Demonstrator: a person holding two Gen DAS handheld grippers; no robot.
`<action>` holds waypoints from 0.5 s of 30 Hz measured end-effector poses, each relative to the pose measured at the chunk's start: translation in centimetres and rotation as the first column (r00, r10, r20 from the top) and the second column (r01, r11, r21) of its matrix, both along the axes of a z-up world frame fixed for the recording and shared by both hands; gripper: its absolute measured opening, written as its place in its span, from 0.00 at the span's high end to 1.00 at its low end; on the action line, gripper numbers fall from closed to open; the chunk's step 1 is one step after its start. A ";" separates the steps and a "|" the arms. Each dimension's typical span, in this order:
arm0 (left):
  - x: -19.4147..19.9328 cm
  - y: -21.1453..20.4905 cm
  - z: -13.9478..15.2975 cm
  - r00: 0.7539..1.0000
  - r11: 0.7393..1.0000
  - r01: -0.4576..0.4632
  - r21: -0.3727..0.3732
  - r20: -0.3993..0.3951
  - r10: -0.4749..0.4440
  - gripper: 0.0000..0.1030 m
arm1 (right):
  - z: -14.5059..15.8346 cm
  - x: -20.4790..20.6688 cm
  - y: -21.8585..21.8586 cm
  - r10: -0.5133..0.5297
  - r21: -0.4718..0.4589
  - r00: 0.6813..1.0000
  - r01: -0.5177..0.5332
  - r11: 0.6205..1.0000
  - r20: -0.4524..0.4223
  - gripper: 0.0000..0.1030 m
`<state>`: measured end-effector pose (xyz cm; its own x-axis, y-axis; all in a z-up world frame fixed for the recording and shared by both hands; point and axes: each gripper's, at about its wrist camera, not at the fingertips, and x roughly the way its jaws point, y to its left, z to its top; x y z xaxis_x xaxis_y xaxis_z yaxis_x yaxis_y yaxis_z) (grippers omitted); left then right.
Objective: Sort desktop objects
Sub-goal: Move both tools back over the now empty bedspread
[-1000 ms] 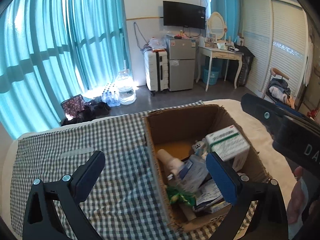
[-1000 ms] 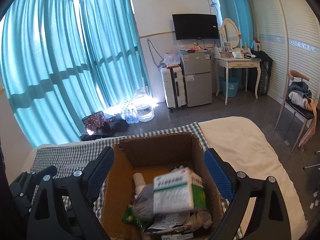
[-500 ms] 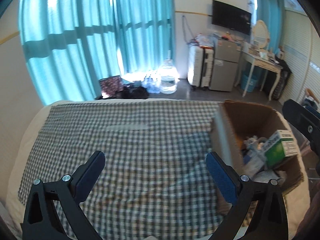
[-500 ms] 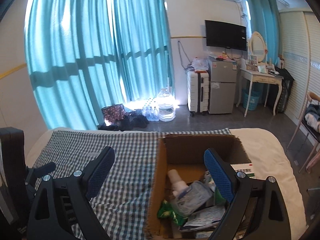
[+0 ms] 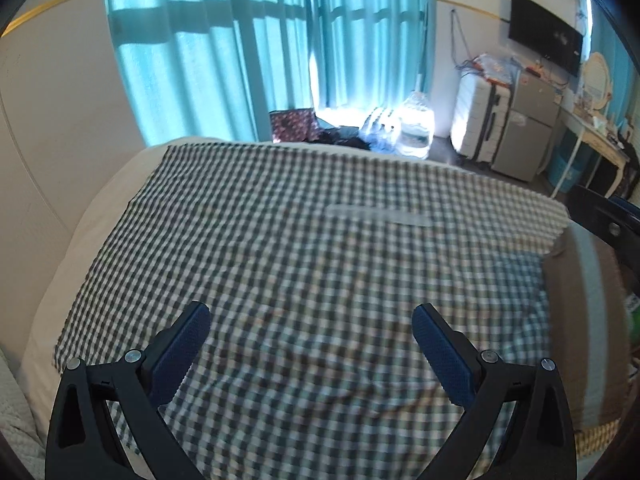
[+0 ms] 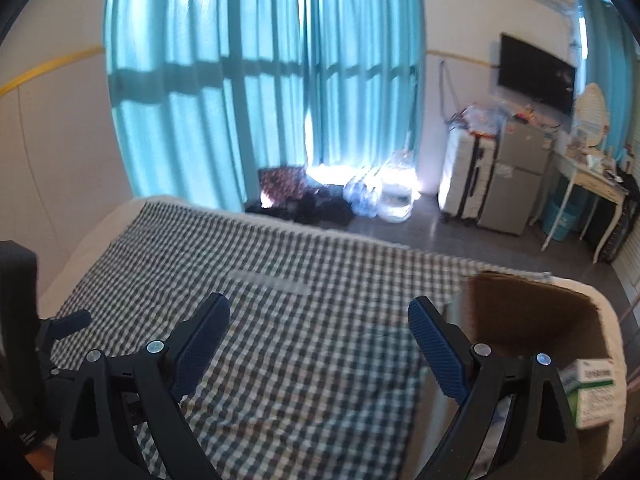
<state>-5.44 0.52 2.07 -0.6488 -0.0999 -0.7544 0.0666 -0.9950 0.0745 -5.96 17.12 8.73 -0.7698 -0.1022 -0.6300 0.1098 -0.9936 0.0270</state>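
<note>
My left gripper [image 5: 310, 322] is open and empty above the checked cloth [image 5: 304, 248] on the bed. My right gripper [image 6: 318, 316] is open and empty above the same cloth [image 6: 280, 320]. The cardboard box [image 6: 532, 312] stands at the right of the cloth; a white and green medicine box [image 6: 592, 392] shows inside it. In the left wrist view only the box's blurred side [image 5: 580, 320] shows at the right edge. The left gripper's body [image 6: 24, 340] shows at the left edge of the right wrist view.
A pale flat strip [image 5: 378, 216] lies on the cloth. Teal curtains [image 6: 260, 92] hang behind the bed. Water bottles [image 6: 384, 196], a white suitcase [image 6: 466, 176], a small fridge [image 6: 516, 180] and a dressing table [image 6: 592, 176] stand on the floor beyond.
Both grippers have swung left, away from the box. The box has slid to the right edge of both views. The cloth now fills the middle.
</note>
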 end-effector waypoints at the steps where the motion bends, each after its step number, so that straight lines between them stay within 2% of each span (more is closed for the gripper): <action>1: -0.7 -0.6 -0.9 1.000 1.000 -0.007 -0.011 0.011 0.007 0.00 | -1.1 -1.2 -0.4 0.003 0.000 1.000 -0.003 1.000 0.016 0.11; 2: -1.4 -1.0 -1.6 1.000 1.000 -0.010 -0.010 0.025 0.011 0.00 | -1.9 -2.4 -0.9 0.000 0.005 1.000 0.000 1.000 0.020 0.15; 4: -2.6 -1.7 -2.9 0.999 1.000 -0.007 0.001 0.046 0.007 0.00 | -4.2 -5.2 -2.1 0.021 0.020 0.996 -0.022 1.000 0.082 0.15; 7: -4.9 -2.3 -5.3 0.997 1.000 0.000 -0.022 0.072 0.002 0.00 | -7.7 -8.9 -4.0 0.071 0.053 0.984 -0.080 0.995 0.163 0.15; 9: -5.9 -2.8 -7.3 0.996 1.000 -0.016 -0.015 0.085 0.018 0.00 | -9.6 -11.4 -5.0 0.115 0.074 0.975 -0.131 0.989 0.189 0.23; 12: -7.0 -4.0 -10.3 0.989 0.995 -0.087 0.048 0.121 0.081 0.00 | -12.2 -14.8 -6.8 0.193 0.104 0.954 -0.221 0.970 0.229 0.40; 15: -8.3 -5.2 -12.3 0.978 0.988 -0.121 0.091 0.180 0.104 0.00 | -14.2 -17.4 -8.2 0.248 0.141 0.940 -0.285 0.948 0.233 0.43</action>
<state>-13.76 -4.64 -10.26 -0.4958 -0.0824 -0.8645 0.1734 -0.9848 -0.0055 -23.38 8.92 -5.43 -0.5779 -0.1624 -0.7998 0.3813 -0.9202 -0.0887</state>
